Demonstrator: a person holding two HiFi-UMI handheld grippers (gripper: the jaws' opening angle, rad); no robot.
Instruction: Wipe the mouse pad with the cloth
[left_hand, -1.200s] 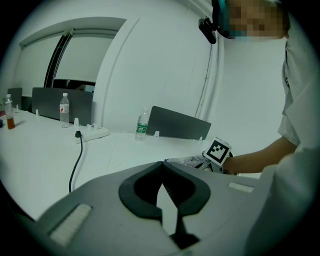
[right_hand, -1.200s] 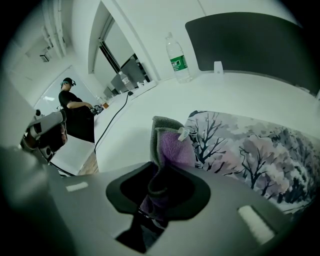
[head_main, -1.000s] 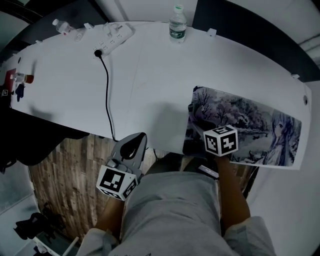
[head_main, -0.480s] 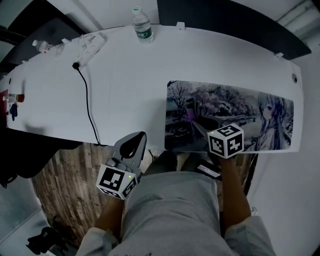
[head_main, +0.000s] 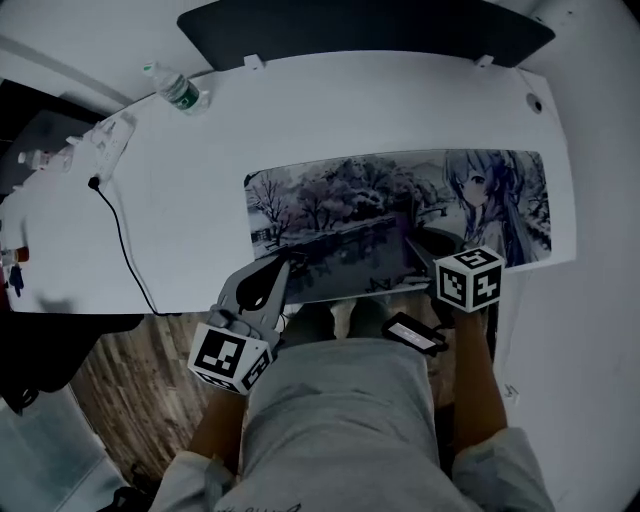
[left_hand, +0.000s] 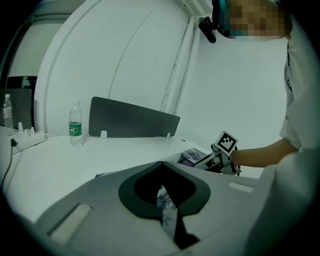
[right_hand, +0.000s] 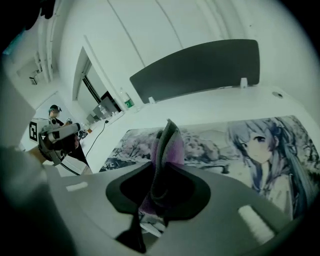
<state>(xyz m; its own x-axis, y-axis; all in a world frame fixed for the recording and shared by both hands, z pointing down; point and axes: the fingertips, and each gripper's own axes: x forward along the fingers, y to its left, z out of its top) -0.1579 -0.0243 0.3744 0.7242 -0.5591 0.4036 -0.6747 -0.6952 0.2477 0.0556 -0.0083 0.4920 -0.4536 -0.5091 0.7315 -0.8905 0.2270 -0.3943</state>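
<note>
Long rectangular mouse pad printed with a grey winter scene and an anime girl (head_main: 340, 210) lies flat along the near edge of the white curved desk (head_main: 300, 110), right of centre. Right gripper (right_hand: 161, 172) is over the pad's near middle, jaws clamped on a folded purple-grey cloth (right_hand: 167, 142) that stands up between them above the print. Left gripper (left_hand: 161, 167) sits at the pad's near left corner, jaws together with only a thin slit showing pad print; contact with the pad unclear. Clear plastic water bottle with green label (head_main: 178, 92) and white power strip (head_main: 108, 140) are at far left, dark divider panel (head_main: 360, 30) along the far edge
</note>
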